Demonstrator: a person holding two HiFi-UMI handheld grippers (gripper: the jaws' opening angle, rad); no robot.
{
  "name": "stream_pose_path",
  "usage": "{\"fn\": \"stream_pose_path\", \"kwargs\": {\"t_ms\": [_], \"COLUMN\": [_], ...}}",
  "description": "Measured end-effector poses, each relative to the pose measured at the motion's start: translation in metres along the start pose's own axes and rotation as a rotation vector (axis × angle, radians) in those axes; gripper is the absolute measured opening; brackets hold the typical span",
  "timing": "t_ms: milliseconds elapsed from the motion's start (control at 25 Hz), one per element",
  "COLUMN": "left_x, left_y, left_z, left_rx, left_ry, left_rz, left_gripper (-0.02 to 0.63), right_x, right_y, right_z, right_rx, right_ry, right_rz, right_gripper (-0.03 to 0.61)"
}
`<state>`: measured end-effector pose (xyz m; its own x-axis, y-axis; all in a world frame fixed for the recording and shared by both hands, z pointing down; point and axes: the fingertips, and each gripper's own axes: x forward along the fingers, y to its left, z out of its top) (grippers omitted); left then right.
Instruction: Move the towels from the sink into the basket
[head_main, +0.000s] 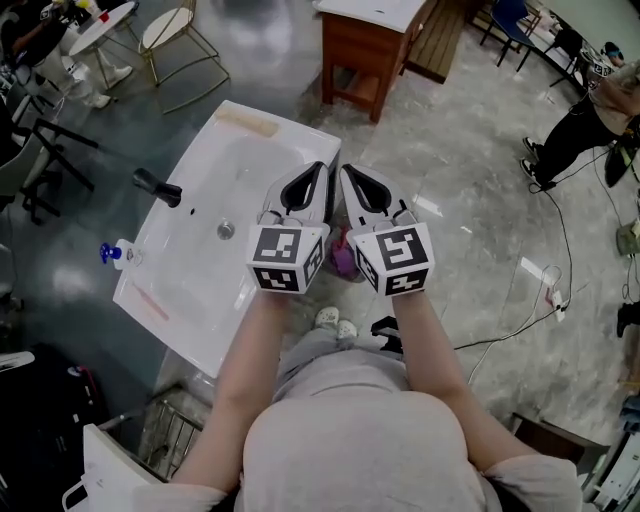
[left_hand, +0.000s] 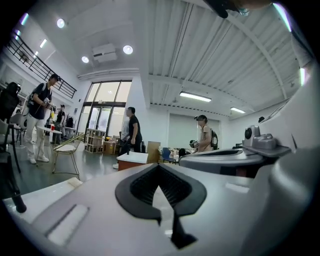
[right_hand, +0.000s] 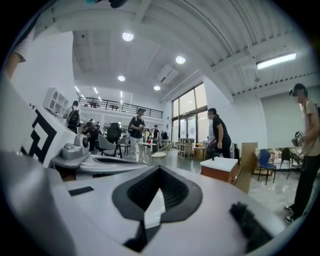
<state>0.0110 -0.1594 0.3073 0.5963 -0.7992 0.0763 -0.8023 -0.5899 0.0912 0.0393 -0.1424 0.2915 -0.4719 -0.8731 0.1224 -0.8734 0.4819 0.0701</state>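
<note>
The white sink (head_main: 190, 270) lies below me with a bare basin; no towel shows in it. Both grippers are held up side by side over the sink's right edge and point level into the room. My left gripper (head_main: 322, 167) (left_hand: 159, 165) has its jaws together with nothing between them. So has my right gripper (head_main: 346, 170) (right_hand: 159, 169). Something purple (head_main: 343, 260) shows on the floor between and beneath them, mostly hidden; I cannot tell whether it is a towel or the basket.
A black faucet (head_main: 158, 187) and a blue-capped bottle (head_main: 112, 254) stand at the sink's left side. A wooden table (head_main: 365, 45) and a wire chair (head_main: 175, 35) are beyond it. A person (head_main: 585, 120) stands at the right, cables (head_main: 520, 305) trail across the floor.
</note>
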Motion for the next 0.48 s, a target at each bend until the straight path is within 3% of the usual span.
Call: {"fn": "stream_pose_path", "kwargs": {"t_ms": [200,480], "left_x": [-0.013,-0.031], "left_y": [-0.009,-0.016], "left_z": [0.013,0.024], "left_rx": [0.068,0.076], "left_ry": [-0.031,-0.071], "left_rz": [-0.001,0.026], "left_gripper": [0.006,0.006], "right_x": [-0.012,-0.026], "right_y": [0.006,0.013], "right_z": [0.009,0.019], "right_rx": [0.002,-0.018], "right_ry": [-0.03,-0.06], "right_rz": [0.006,0.013], "right_gripper": [0.015,0.015]}}
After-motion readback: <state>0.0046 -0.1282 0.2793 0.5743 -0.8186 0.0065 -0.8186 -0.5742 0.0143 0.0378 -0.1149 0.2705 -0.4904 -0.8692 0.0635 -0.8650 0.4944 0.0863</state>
